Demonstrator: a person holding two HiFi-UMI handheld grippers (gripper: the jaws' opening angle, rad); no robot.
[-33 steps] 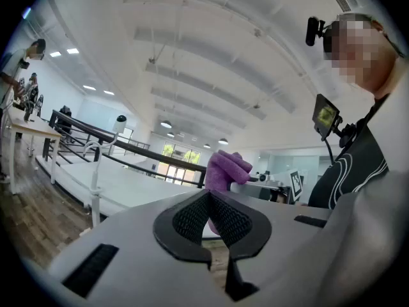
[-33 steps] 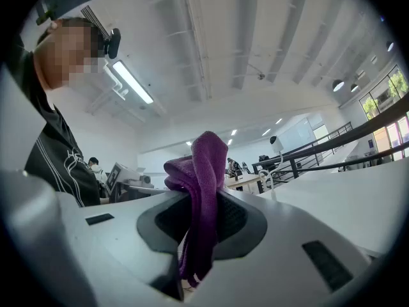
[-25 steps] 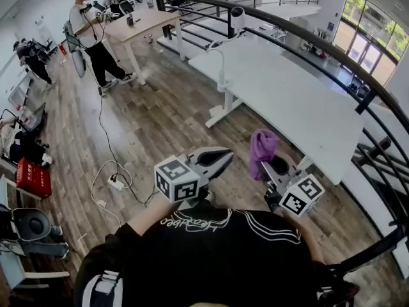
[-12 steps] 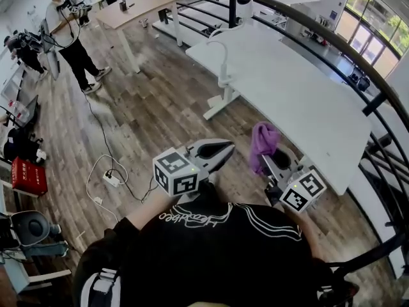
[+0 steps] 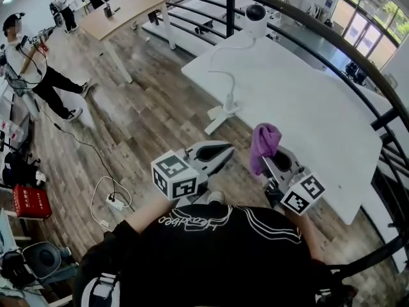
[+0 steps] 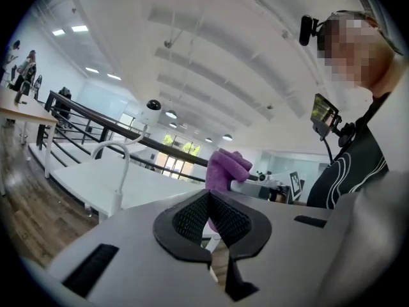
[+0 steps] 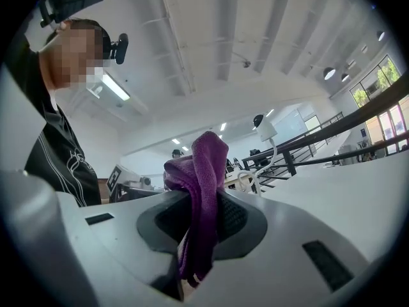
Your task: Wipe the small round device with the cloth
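Note:
The small round device is a white ball-shaped head on a bent white stalk, clamped at the near edge of the white table. It also shows far off in the left gripper view and in the right gripper view. A purple cloth sticks up out of my right gripper, which is shut on it; its folds fill the jaws. My left gripper is shut with nothing in it, held level to the left of the cloth. Both grippers are well short of the device.
A dark metal railing curves behind the white table. A wooden table and people stand at the far left. A power strip and cable lie on the wooden floor, with a red box nearby.
Both grippers and the view have travelled toward the white table; the device and table edge look closer. The cloth stays in the right gripper, and the left stays shut and empty.

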